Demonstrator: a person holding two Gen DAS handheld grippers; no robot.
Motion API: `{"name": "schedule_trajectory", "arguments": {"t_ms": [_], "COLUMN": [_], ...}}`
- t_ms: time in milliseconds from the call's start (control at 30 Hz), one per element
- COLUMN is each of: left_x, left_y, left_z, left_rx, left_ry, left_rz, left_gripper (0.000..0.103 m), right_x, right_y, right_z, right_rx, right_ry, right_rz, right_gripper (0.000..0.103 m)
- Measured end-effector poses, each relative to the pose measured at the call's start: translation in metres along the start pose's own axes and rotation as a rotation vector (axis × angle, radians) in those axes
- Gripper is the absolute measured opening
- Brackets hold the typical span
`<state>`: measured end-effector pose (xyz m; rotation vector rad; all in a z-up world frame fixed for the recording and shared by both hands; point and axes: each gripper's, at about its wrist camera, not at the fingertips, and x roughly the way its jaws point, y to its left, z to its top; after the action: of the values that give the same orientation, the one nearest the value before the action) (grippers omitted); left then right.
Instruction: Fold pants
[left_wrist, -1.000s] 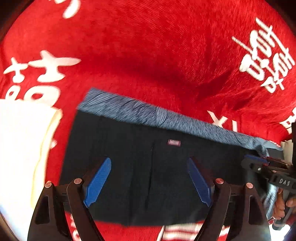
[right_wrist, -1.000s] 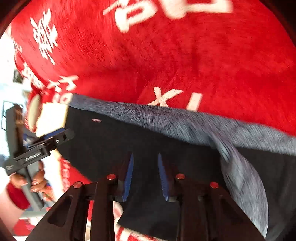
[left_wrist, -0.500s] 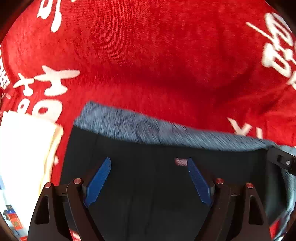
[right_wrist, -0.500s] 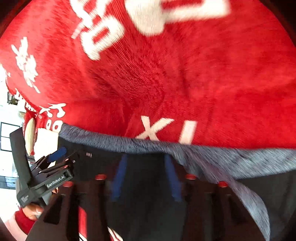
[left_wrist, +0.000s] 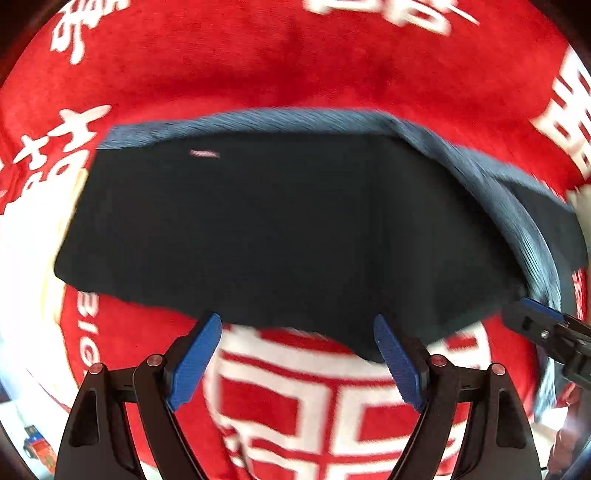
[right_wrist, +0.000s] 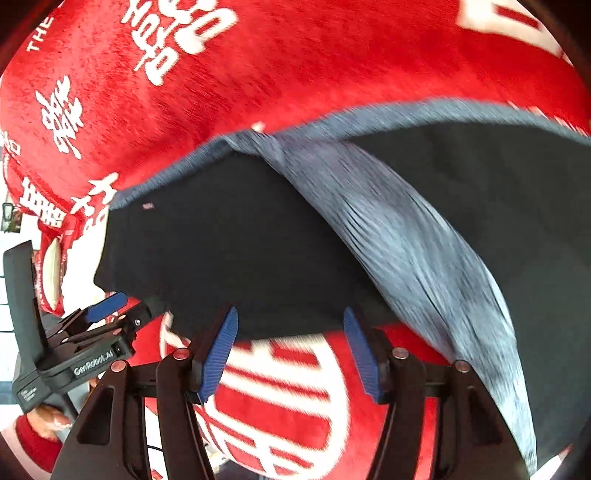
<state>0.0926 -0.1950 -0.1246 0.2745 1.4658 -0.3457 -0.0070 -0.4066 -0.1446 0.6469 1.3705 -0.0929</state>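
The dark navy pants (left_wrist: 280, 229) lie folded on the red blanket (left_wrist: 258, 62), with a grey-blue ribbed waistband (left_wrist: 295, 116) along the far edge. They also show in the right wrist view (right_wrist: 236, 251), with a grey band (right_wrist: 406, 243) running diagonally across them. My left gripper (left_wrist: 301, 363) is open and empty, just short of the pants' near edge. My right gripper (right_wrist: 291, 350) is open and empty at the near edge too. It shows at the right edge of the left wrist view (left_wrist: 543, 328); the left gripper shows at the left of the right wrist view (right_wrist: 107, 317).
The red blanket (right_wrist: 295, 55) with white characters covers the whole surface. A white cloth or sheet (left_wrist: 26, 251) lies to the left of the pants. A hand with a red cuff (right_wrist: 40, 435) holds the left gripper's handle.
Both grippers pulled back from over the pants to their near edge. The right gripper's jaws went from nearly shut to open. The pants stay flat on the blanket.
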Motion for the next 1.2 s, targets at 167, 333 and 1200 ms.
{"name": "schedule_trajectory", "arguments": {"t_ms": [167,333,1200], "left_x": [-0.002,-0.005,-0.008], "left_y": [-0.037,-0.063,-0.150], "left_z": [-0.030,-0.050,-0.107], "left_rx": [0.059,0.122,0.255], "left_ry": [0.035,0.042,0.063], "left_rz": [-0.035,-0.074,-0.176], "left_gripper": [0.085,0.085,0.085], "right_x": [-0.023,-0.043,-0.095], "right_y": [-0.027,-0.057,-0.174], "right_z": [-0.029,-0.067,-0.216], "right_rx": [0.071,0.182,0.474], "right_ry": [-0.032,-0.071,-0.183], "right_rz": [-0.038,-0.101,-0.266], "right_gripper": [0.065,0.065,0.065]}}
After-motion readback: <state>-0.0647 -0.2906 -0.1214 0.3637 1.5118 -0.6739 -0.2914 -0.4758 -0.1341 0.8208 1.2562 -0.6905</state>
